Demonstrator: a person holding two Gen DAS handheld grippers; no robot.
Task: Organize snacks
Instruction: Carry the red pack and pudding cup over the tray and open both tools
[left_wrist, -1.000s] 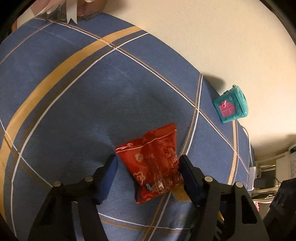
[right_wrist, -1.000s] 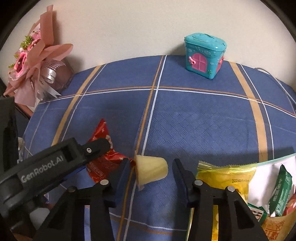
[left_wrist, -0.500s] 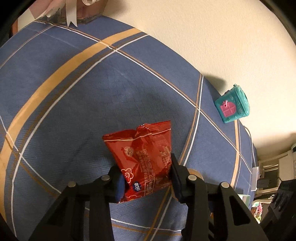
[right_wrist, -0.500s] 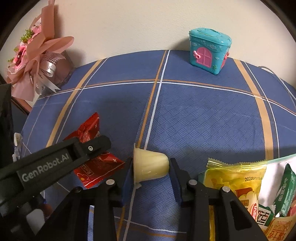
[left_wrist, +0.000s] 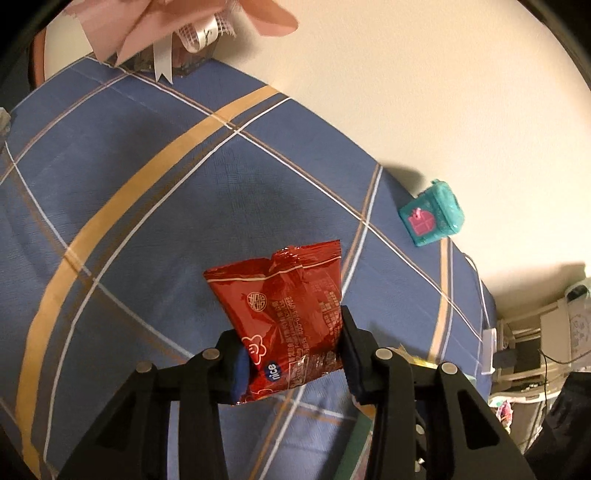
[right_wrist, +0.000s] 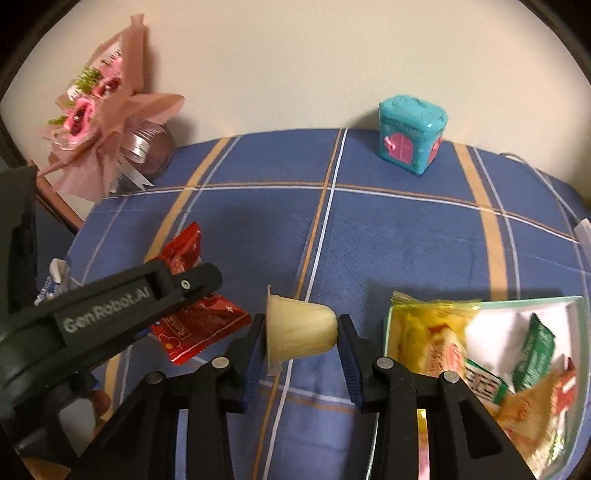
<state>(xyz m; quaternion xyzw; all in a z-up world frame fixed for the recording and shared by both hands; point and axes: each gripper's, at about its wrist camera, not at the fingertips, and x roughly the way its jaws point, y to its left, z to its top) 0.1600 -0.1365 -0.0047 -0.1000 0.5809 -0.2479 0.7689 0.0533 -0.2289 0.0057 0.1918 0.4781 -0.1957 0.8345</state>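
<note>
Left gripper (left_wrist: 293, 363) clamped on red packet (left_wrist: 286, 314), clear of cloth (left_wrist: 129, 206). Right gripper (right_wrist: 301, 343) pinching jelly cup (right_wrist: 301, 326) sideways, beside snack box (right_wrist: 535, 306).

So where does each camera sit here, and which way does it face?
Left wrist: on the left gripper, looking down along its fingers at the red snack packet it clamps.
Right wrist: on the right gripper, facing the jelly cup it clamps; left gripper visible.
Shared: red snack packet, teal toy house, blue plaid tablecloth.

Glossy foil packet (left_wrist: 284, 310), matt woven tablecloth (left_wrist: 155, 206)
</note>
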